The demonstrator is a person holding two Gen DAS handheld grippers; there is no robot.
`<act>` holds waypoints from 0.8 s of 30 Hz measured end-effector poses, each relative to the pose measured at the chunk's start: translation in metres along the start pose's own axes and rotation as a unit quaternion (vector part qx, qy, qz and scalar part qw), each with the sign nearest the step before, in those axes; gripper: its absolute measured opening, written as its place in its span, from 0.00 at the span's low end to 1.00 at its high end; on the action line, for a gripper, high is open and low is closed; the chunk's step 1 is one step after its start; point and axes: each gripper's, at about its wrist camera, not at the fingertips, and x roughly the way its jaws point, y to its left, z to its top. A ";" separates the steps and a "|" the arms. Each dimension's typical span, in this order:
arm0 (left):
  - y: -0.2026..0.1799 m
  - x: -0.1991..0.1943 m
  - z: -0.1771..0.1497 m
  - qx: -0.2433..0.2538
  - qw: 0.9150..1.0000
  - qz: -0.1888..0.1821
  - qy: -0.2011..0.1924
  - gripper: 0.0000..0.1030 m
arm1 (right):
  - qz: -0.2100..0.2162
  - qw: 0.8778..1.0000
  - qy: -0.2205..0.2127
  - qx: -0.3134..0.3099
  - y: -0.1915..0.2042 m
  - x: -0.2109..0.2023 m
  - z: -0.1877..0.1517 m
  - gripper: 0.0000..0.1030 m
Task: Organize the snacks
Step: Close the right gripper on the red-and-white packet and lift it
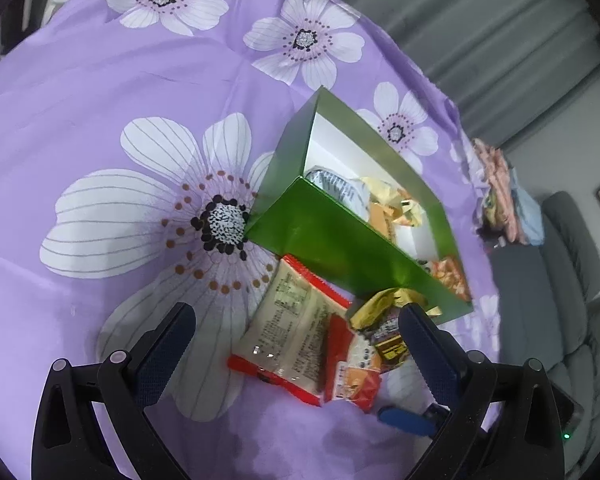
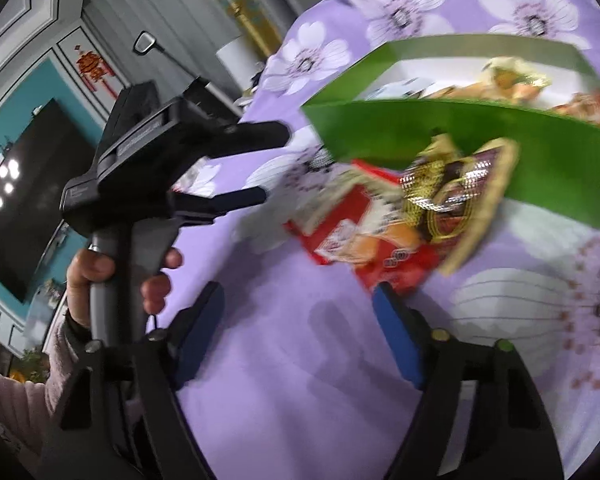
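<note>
While both my grippers hang over the purple cloth, three snack packets lie just near the green box.
My left gripper is spread above the red packet; my right gripper, jaws apart, nothing between, nears the orange packet and gold packet. More snacks fill the box.

Red-edged snack packets and a gold one beside the part-filled open green box.
</note>
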 end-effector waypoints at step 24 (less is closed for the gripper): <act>-0.038 0.035 -0.021 0.070 0.993 -0.049 0.076 0.68 | -0.055 0.996 -0.025 0.068 -0.041 0.003 0.014 0.62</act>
